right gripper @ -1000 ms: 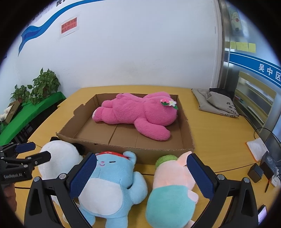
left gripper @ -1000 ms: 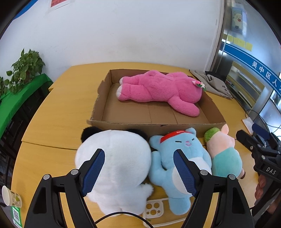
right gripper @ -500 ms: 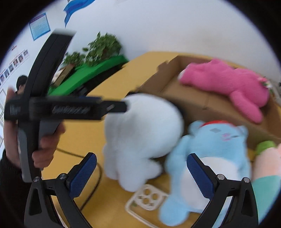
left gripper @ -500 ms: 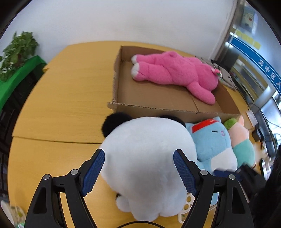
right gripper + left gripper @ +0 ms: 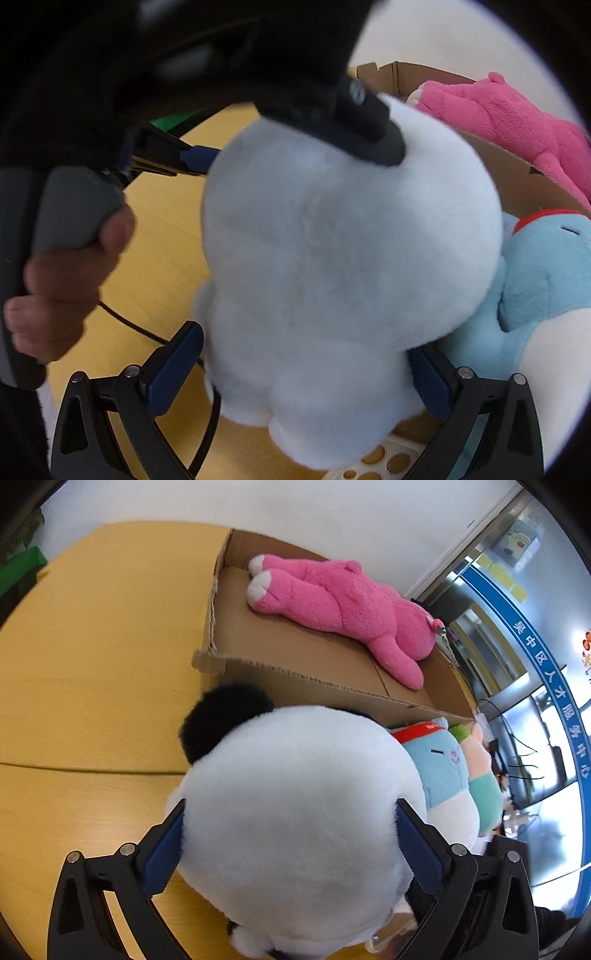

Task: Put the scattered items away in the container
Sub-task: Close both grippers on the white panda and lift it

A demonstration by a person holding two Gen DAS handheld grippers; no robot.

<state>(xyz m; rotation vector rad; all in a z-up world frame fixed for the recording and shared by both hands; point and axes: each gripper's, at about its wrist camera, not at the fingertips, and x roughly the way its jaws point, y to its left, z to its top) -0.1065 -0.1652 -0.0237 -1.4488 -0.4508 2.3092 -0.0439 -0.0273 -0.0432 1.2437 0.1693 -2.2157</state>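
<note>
White panda toy (image 5: 295,812): on the yellow table (image 5: 92,664), just in front of the near wall of the cardboard box (image 5: 295,672), black ear toward the box. Round body between the jaws of both tools at once.

Left gripper (image 5: 288,834): jaws opening, spread wide around the upper body; fur brushing both blue pads, no squeeze apparent.

Right gripper (image 5: 306,365): straddling the lower body from the other side; jaws apart, fur against the pads, firm clamp not evident.

Lie of target: box straight ahead of and beyond the panda along the left tool's line; lift and forward carry over the near wall judged the coming move. Both hands about equally near.

Pink toy (image 5: 351,605): already inside the box, along its far side; near floor bare.

Blue toy (image 5: 439,771) and green-and-pink toy (image 5: 480,775): beside the panda, outside the box.

Left view only: box interior, free floor. Right view only: hand (image 5: 62,291) on the left tool's handle, perforated tray (image 5: 380,461) under the panda, cable (image 5: 129,325) on the table.
</note>
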